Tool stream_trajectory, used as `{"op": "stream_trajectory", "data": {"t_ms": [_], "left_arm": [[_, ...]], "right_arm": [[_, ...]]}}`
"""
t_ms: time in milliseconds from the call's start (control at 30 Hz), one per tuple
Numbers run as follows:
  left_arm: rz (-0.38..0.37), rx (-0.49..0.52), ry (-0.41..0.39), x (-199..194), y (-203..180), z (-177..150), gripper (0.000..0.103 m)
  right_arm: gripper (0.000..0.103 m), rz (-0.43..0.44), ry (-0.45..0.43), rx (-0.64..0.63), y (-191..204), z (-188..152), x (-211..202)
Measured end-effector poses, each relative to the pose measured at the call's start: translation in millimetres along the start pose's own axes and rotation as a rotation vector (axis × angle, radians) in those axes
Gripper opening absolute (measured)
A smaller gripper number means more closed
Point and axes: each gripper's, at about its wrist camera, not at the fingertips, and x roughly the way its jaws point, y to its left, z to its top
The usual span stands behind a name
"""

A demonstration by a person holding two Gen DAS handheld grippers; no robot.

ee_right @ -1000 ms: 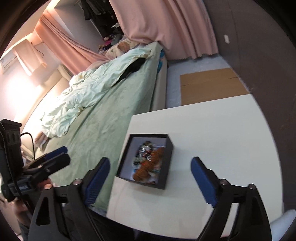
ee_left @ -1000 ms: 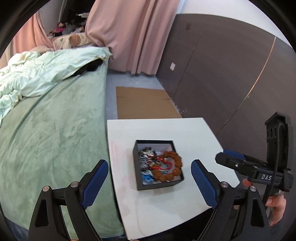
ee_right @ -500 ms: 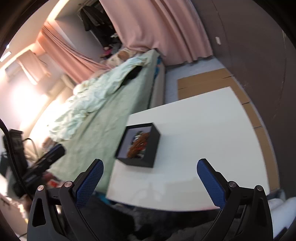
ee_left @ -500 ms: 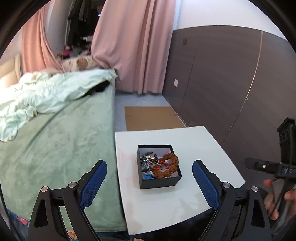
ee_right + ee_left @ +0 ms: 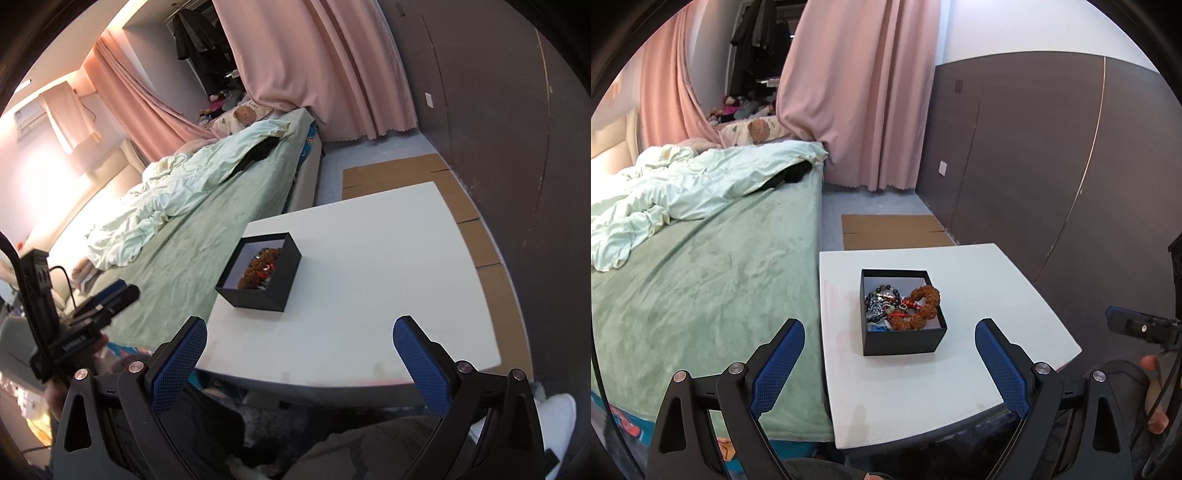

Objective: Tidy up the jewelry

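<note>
A black open box (image 5: pixel 900 341) sits on a white table (image 5: pixel 979 280). It holds a brown beaded bracelet (image 5: pixel 921 306) and a tangle of smaller bead strings (image 5: pixel 881 301). My left gripper (image 5: pixel 889 365) is open and empty, held back above the table's near edge, facing the box. My right gripper (image 5: pixel 300 360) is open and empty, near the table's front edge; the box (image 5: pixel 280 278) lies ahead to its left, with the bracelet (image 5: pixel 260 267) inside. The right gripper also shows at the right edge of the left wrist view (image 5: pixel 1137 326), and the left gripper at the left of the right wrist view (image 5: pixel 107 301).
A bed with a green cover (image 5: pixel 701 277) and a crumpled pale duvet (image 5: pixel 683 192) touches the table's left side. Flattened cardboard (image 5: pixel 890 230) lies on the floor beyond the table. A dark panelled wall (image 5: pixel 1034 166) runs along the right. Pink curtains (image 5: pixel 857 92) hang at the back.
Both grippers have pulled back and up from the table, so the box looks farther off. The right gripper swung round toward the table's front. Both stay open and empty.
</note>
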Motion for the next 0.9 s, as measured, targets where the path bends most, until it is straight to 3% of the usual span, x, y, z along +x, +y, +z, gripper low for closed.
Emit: {"op": "stream_trajectory", "data": {"t_ms": [267, 633, 900], "left_arm": [[0.028, -0.008, -0.067, -16.2, -2.0, -6.8, 0.094], [0.064, 0.058, -0.083, -23.4, -17.1, -12.5, 0.099], [0.035, 0.042, -0.071, -23.4, -13.0, -12.3, 0.103]], "right_arm": [[0.102, -0.114, -0.079, -0.053, 8.4, -9.2, -18.2], [0.101, -0.131, -0.099, -0.055, 14.8, -14.9, -21.8], [0.101, -0.137, -0.078, -0.037, 11.6, -13.4, -16.6]]}}
